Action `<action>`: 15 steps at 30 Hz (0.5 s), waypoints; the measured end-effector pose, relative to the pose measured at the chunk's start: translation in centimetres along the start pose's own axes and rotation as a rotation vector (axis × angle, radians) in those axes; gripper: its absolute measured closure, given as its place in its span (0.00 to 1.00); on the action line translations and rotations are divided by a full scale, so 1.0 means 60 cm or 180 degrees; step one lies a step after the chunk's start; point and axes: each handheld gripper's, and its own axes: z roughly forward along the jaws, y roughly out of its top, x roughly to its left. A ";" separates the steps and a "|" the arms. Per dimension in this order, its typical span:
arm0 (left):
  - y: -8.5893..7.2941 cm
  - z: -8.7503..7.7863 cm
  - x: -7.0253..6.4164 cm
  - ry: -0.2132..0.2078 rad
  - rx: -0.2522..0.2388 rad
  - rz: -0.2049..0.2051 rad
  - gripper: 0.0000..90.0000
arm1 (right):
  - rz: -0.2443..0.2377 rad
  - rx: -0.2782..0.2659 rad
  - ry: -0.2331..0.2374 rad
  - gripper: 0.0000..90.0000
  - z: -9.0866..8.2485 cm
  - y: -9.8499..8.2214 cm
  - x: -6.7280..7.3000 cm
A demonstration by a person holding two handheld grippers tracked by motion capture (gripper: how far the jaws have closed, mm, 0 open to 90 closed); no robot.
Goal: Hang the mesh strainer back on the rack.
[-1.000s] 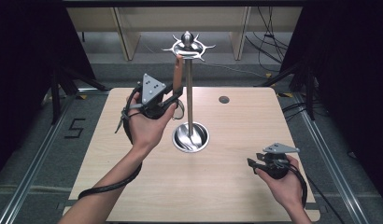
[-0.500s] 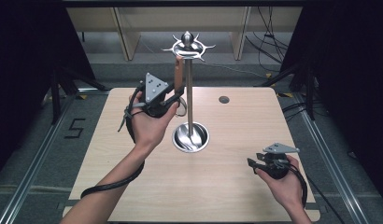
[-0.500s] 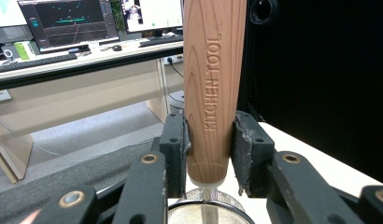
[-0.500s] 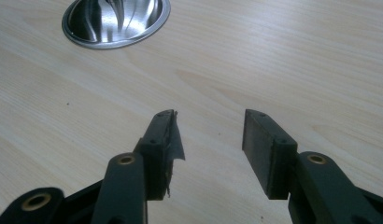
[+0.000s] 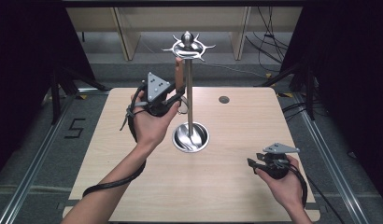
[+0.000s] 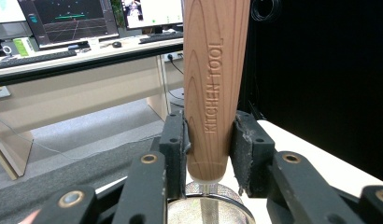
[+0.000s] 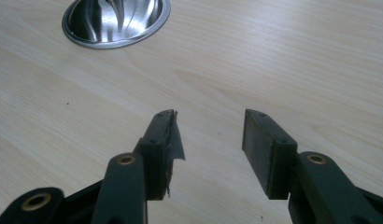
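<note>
1. The left tool (image 5: 176, 95) is at the upper centre of the high view; its jaws are clamped on a wooden handle (image 6: 213, 88) marked "KITCHEN TOOL", held upright just beside the pole of the metal stand (image 5: 189, 84).
2. The stand's round base (image 5: 191, 137) sits at the middle of the table (image 5: 227, 186).
3. The right tool (image 7: 208, 140) is at the lower right of the high view, low over bare wood; its jaws are apart and hold nothing.
</note>
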 end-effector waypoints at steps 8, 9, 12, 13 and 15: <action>0.000 0.004 0.000 0.0008 0.0005 0.0001 0.74 | 0.0086 0.0040 0.0027 0.61 -0.001 0.001 0.002; 0.000 0.004 0.000 0.0008 0.0005 0.0001 0.74 | 0.0086 0.0040 0.0027 0.61 -0.001 0.001 0.002; 0.000 0.007 -0.001 0.0010 -0.0002 -0.0005 0.74 | 0.0017 0.0009 0.0013 0.61 0.000 0.000 0.000; 0.000 0.007 -0.001 0.0010 -0.0002 -0.0005 0.74 | 0.0085 0.0040 0.0028 0.61 -0.001 0.001 0.002; 0.000 0.007 -0.001 0.0011 -0.0005 -0.0002 0.74 | 0.0020 0.0006 0.0014 0.61 0.001 0.000 0.000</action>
